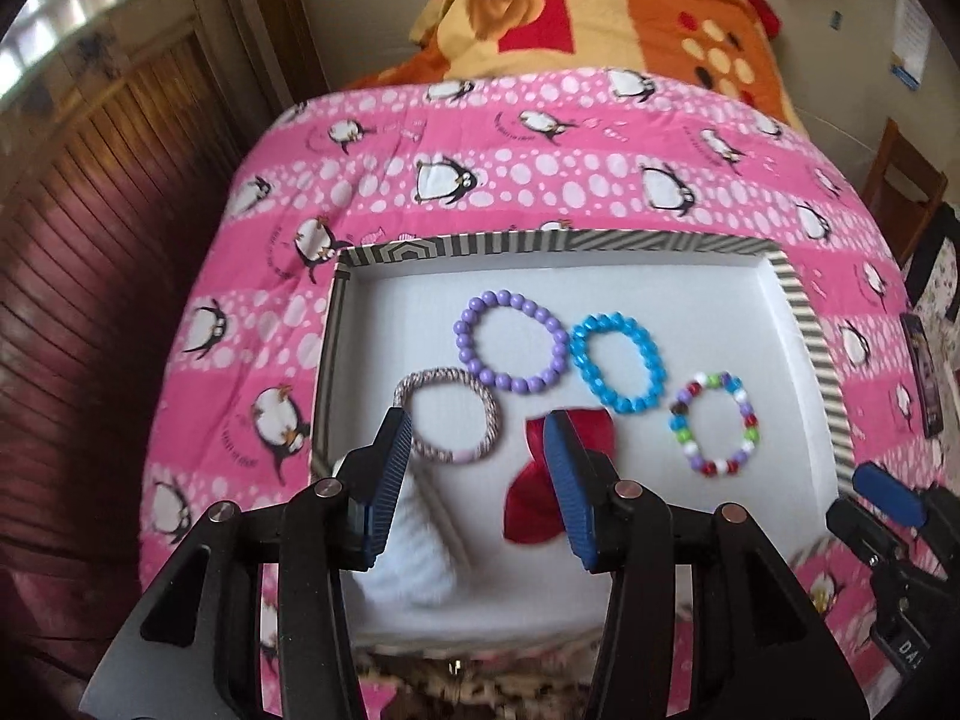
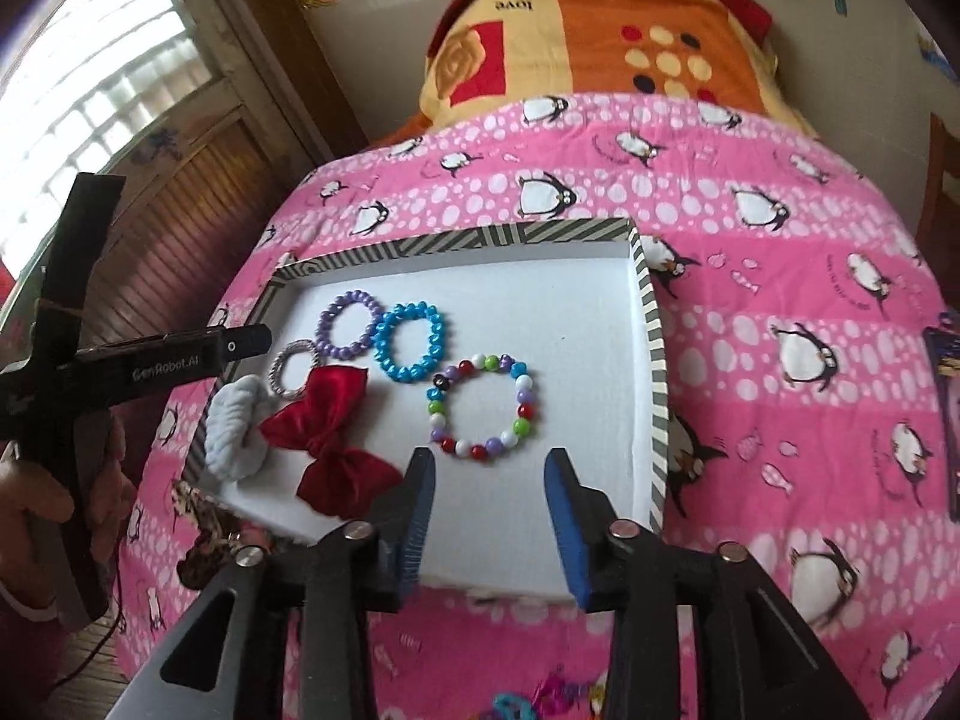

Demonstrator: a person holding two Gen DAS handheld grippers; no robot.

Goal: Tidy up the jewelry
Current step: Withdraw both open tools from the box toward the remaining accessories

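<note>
A shallow white tray with a striped rim [image 1: 540, 240] [image 2: 456, 237] lies on the pink penguin bedspread. In it lie a purple bead bracelet [image 1: 513, 341] [image 2: 350, 324], a blue bead bracelet [image 1: 618, 363] [image 2: 410, 342], a multicoloured bead bracelet [image 1: 717, 423] [image 2: 483, 408], a speckled hair tie [image 1: 450, 417] [image 2: 294, 369], a red bow [image 1: 534, 504] [image 2: 330, 438] and a white scrunchie [image 1: 414, 558] [image 2: 237, 429]. My left gripper [image 1: 480, 432] is open and empty above the bow and hair tie. My right gripper [image 2: 492, 468] is open and empty just below the multicoloured bracelet.
A folded orange and yellow blanket [image 1: 600, 6] [image 2: 600, 30] lies at the far end of the bed. A wooden door and a window are at the left. More colourful jewelry [image 2: 540, 705] lies on the bedspread near the bottom edge. A dark phone-like object [image 1: 924, 372] lies at the right.
</note>
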